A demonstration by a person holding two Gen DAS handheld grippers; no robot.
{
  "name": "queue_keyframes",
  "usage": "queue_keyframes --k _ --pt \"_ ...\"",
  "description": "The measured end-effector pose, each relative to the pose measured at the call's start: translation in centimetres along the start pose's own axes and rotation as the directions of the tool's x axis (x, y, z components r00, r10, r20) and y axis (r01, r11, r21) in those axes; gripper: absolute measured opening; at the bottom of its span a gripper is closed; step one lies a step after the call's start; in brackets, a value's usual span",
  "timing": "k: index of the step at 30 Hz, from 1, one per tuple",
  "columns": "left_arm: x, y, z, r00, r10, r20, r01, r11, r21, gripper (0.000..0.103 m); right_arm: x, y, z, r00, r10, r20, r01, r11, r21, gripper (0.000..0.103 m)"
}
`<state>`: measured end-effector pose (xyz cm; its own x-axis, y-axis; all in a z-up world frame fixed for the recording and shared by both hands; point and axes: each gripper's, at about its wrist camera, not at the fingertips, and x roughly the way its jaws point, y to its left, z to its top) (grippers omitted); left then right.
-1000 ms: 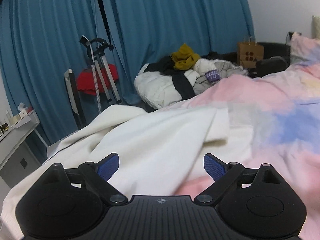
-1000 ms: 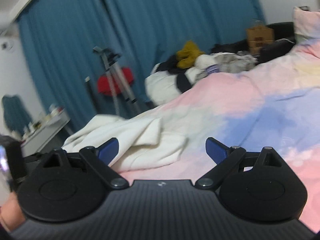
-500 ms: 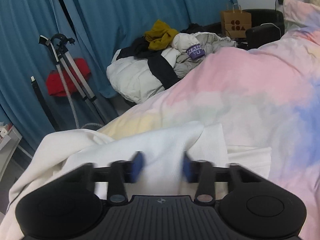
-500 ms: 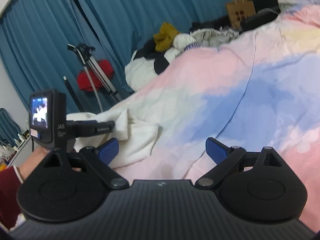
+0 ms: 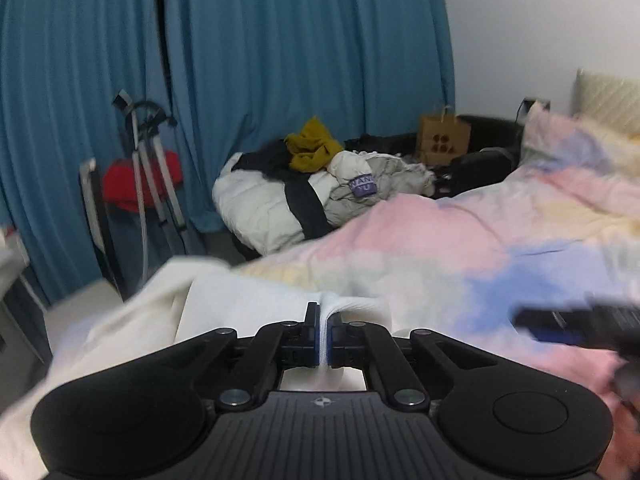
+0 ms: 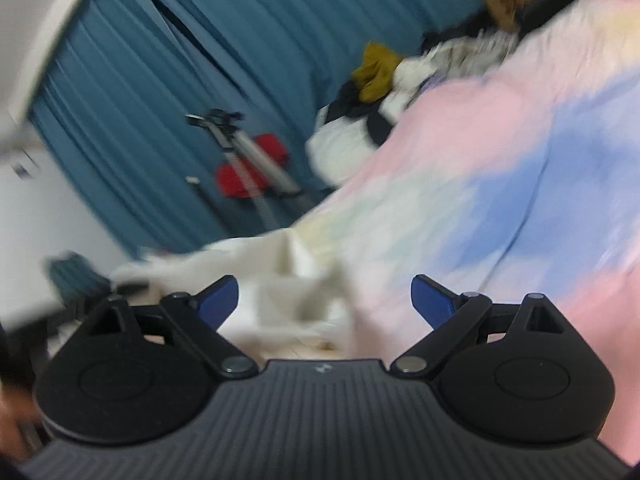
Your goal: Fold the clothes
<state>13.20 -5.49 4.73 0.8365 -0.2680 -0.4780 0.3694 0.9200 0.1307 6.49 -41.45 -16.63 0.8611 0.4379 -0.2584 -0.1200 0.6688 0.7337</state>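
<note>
So from my left wrist view, going left to right: pleated teal-blue curtains [image 5: 240,80] fill the whole back wall, heavy fabric hanging in deep vertical folds. In front of them there's a metal tripod with thin silver legs [image 5: 154,176] and a soft red lump of something [image 5: 136,184] behind it, can't tell what it is. Right of that sits a rumpled heap of laundry [image 5: 320,196], mostly puffy white and grey cloth with a black band across it and a mustard-yellow knit bundle [image 5: 312,148] crumpled on top. Further right, a brown paper bag with handles [image 5: 442,140].

The thing I'm folding, a thick cream-white soft garment [image 5: 240,300], lies bunched at the near left corner of the bed, on top of the pastel tie-dye duvet in pink, blue and pale yellow [image 5: 440,248]. My left gripper [image 5: 324,340] is clamped tight on a pinched ridge of that white cloth; the fabric is squeezed into a thin vertical pleat between the blue pads.

On the right wrist view everything's smeared with blur. My right gripper [image 6: 324,300] has its jaws spread wide, nothing between them, with the white garment [image 6: 280,280] just ahead and to the left and the smooth duvet [image 6: 500,180] stretching off to the right.
</note>
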Motion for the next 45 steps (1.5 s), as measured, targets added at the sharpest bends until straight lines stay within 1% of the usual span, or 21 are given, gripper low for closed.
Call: queue_keyframes --k 2,4,7,9,13,17,19,20,21,22,23,26,28,31,32,34,36,38,40,42,45 --pt "-2.9 1.9 -2.6 1.000 0.011 -0.025 -0.013 0.997 -0.071 0.003 -0.5 0.2 -0.5 0.999 0.047 -0.026 -0.045 0.997 0.056 0.095" --pt "-4.9 4.1 -5.6 0.997 0.034 -0.069 -0.043 0.989 -0.141 0.003 -0.8 0.7 -1.0 0.997 0.059 -0.049 -0.055 0.996 0.070 0.083" --pt "-5.8 7.5 -9.3 0.985 0.086 -0.147 -0.117 0.968 -0.220 0.003 -0.3 1.5 -1.7 0.992 0.072 -0.102 -0.065 0.996 0.064 0.079" --pt "-6.1 8.8 -9.7 0.984 0.087 -0.156 -0.127 0.955 -0.270 0.003 0.4 2.2 -2.2 0.986 0.081 -0.149 -0.075 0.996 0.046 0.079" --pt "-6.4 9.9 -9.4 0.988 0.068 -0.139 -0.110 0.940 -0.324 0.003 2.3 4.5 -3.3 0.973 0.067 -0.219 -0.090 0.991 -0.095 0.079" --pt "-6.3 10.1 -10.0 0.992 0.052 -0.118 -0.089 0.936 -0.341 0.004 5.1 7.4 -4.2 0.967 0.061 -0.248 -0.129 0.954 -0.271 0.079" --pt "-6.2 10.5 -10.6 0.993 0.037 -0.113 -0.078 0.922 -0.379 0.004 6.7 8.2 -4.7 0.969 0.055 -0.240 -0.135 0.933 -0.333 0.075" --pt "-6.1 10.6 -10.8 0.994 0.031 -0.108 -0.071 0.915 -0.396 0.004 7.5 8.4 -4.9 0.969 0.050 -0.240 -0.136 0.925 -0.354 0.070" --pt "-6.0 10.7 -10.9 0.994 0.025 -0.102 -0.065 0.909 -0.411 0.004 8.4 8.4 -5.1 0.969 0.045 -0.244 -0.135 0.920 -0.368 0.053" --pt "-5.9 10.9 -11.0 0.995 0.019 -0.096 -0.059 0.903 -0.425 0.004 9.1 8.5 -5.3 0.969 0.025 -0.246 -0.121 0.914 -0.387 0.026" --pt "-5.8 11.0 -11.0 0.995 0.018 -0.096 -0.057 0.901 -0.430 0.004 9.6 8.5 -5.6 0.967 0.000 -0.253 -0.106 0.909 -0.403 0.021" --pt "-5.5 11.0 -10.9 0.995 0.024 -0.102 -0.066 0.899 -0.433 0.004 8.9 8.3 -4.9 0.957 0.030 -0.288 -0.146 0.908 -0.392 0.022" --pt "-5.6 11.0 -10.9 0.995 0.027 -0.101 -0.069 0.894 -0.443 0.004 7.5 7.6 -3.5 0.954 0.063 -0.292 -0.164 0.929 -0.333 0.023" --pt "-5.5 10.8 -11.0 0.993 0.037 -0.108 -0.082 0.892 -0.445 0.004 5.1 6.0 -1.8 0.963 0.078 -0.256 -0.141 0.961 -0.237 0.024" --pt "-5.4 10.7 -11.0 0.993 0.039 -0.112 -0.085 0.890 -0.448 0.004 4.3 5.2 -1.2 0.969 0.069 -0.238 -0.121 0.970 -0.211 0.025" --pt "-5.4 10.6 -11.0 0.993 0.040 -0.115 -0.089 0.886 -0.455 0.004 4.0 4.2 -0.7 0.976 -0.006 -0.219 -0.037 0.980 -0.193 0.026" --pt "-5.5 10.6 -11.0 0.992 0.041 -0.115 -0.090 0.883 -0.460 0.004 4.9 3.6 -1.0 0.965 -0.071 -0.251 0.021 0.980 -0.198 0.026" --pt "-5.4 10.6 -11.0 0.992 0.044 -0.120 -0.094 0.883 -0.460 0.004 6.2 3.5 -1.7 0.948 -0.075 -0.310 0.015 0.981 -0.192 0.028" --pt "-5.5 10.7 -11.1 0.992 0.044 -0.121 -0.096 0.881 -0.464 0.005 7.6 3.5 -2.7 0.924 -0.056 -0.378 -0.013 0.984 -0.178 0.048" --pt "-5.6 10.7 -11.2 0.991 0.047 -0.123 -0.100 0.879 -0.467 0.005 8.3 3.6 -3.5 0.914 -0.051 -0.403 -0.023 0.984 -0.176 0.060" --pt "-5.7 10.7 -11.4 0.991 0.049 -0.123 -0.102 0.877 -0.470 0.005 8.6 3.5 -4.0 0.914 -0.067 -0.400 -0.007 0.983 -0.182 0.060"
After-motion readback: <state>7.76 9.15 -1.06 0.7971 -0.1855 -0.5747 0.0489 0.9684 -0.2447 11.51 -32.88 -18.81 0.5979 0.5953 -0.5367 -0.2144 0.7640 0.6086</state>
